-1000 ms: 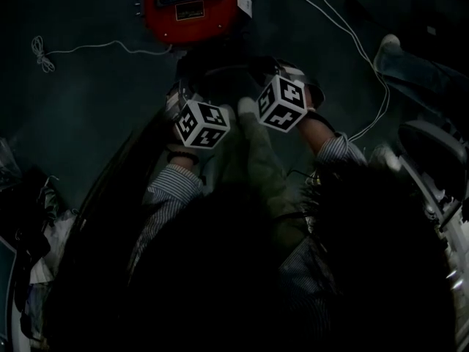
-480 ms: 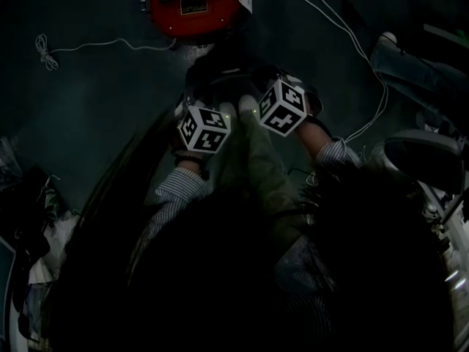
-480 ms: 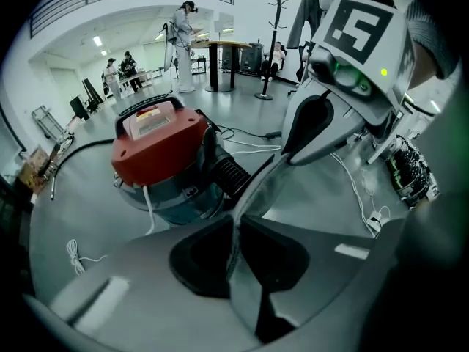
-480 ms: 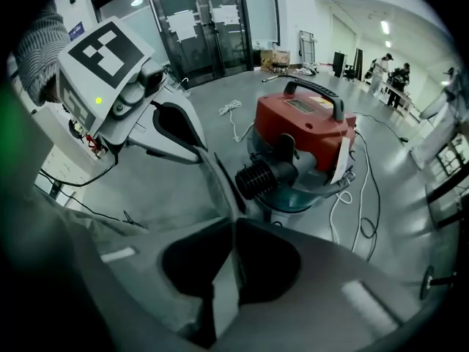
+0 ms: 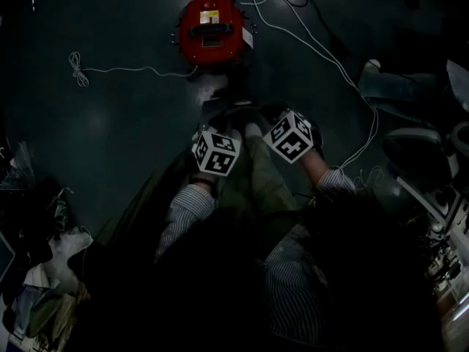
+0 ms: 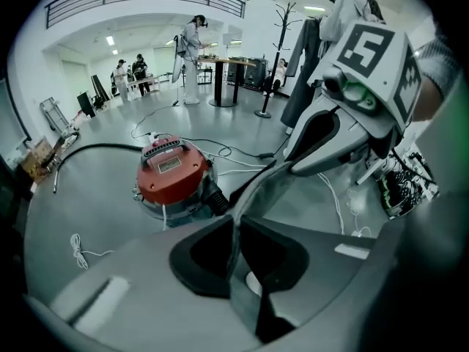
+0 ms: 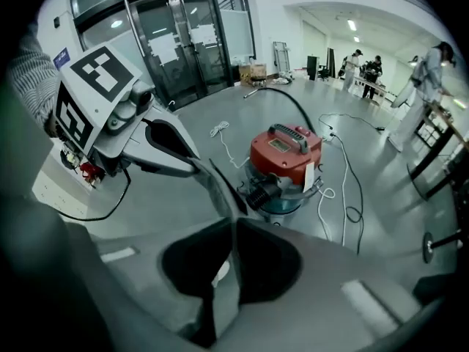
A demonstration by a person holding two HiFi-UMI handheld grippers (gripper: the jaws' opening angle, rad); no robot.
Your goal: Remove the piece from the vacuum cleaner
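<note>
left gripper (image 6: 236,224): jaws pressed on a thin grey piece (image 6: 255,193), having just been closing on it. right gripper (image 7: 233,222): jaws pinching the same piece at another edge. piece runs from one gripper to the other, off the floor (image 5: 117,138) and apart from the red vacuum (image 5: 211,32). vacuum sits on the floor just beyond the grippers. marker cubes (image 5: 216,152) side by side, near each other. black hose (image 6: 95,149) curves away behind the vacuum. white cord (image 5: 110,70) lies loose on the floor to its left. striped sleeves (image 5: 185,210) behind the grippers. head view dark, piece hard to make out there.
</note>
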